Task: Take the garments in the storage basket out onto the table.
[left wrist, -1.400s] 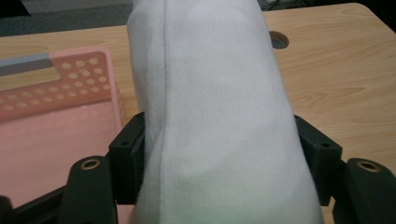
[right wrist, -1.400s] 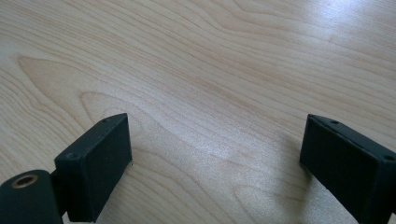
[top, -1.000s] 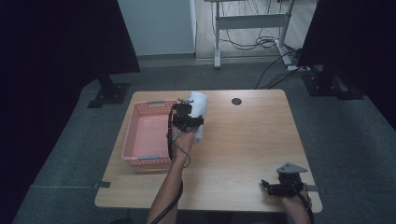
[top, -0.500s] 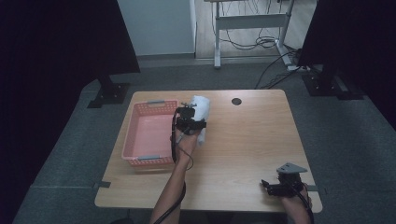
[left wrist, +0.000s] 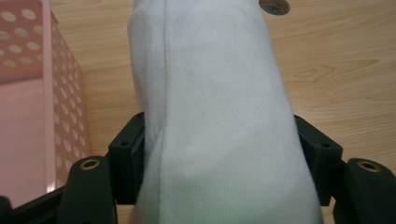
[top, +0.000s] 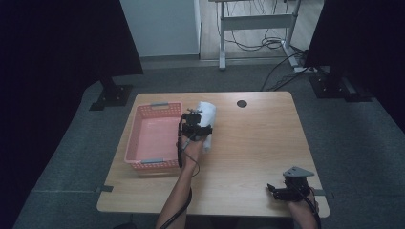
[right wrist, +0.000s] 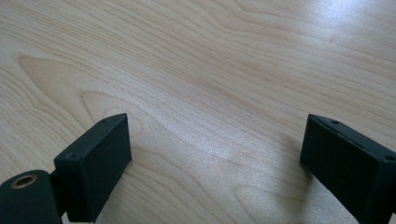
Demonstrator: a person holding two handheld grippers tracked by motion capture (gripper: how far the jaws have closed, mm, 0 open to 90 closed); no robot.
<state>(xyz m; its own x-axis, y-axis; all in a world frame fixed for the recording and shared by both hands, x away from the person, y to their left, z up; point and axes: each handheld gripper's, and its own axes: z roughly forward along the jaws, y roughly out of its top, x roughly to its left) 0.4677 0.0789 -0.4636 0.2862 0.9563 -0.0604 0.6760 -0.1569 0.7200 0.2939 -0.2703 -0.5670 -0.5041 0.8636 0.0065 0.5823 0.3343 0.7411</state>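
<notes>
A white folded cloth (left wrist: 210,116) stands between the jaws of my left gripper (left wrist: 219,158), which is shut on it. From above, the left gripper (top: 195,125) holds the white cloth (top: 207,114) over the table just right of the pink basket (top: 138,143). The pink basket wall (left wrist: 60,116) runs along the left of the left gripper view. My right gripper (right wrist: 215,154) stands open over bare wood, nothing between its jaws. It rests low near the table's front right corner (top: 282,191).
A dark round grommet hole (top: 242,103) sits in the wooden table (top: 258,143) near the far edge; it also peeks past the cloth as the grommet (left wrist: 275,7). Black stand bases and a desk frame stand on the floor behind.
My left gripper with the cloth has sunk a little toward the table beside the basket. The right gripper has kept still.
</notes>
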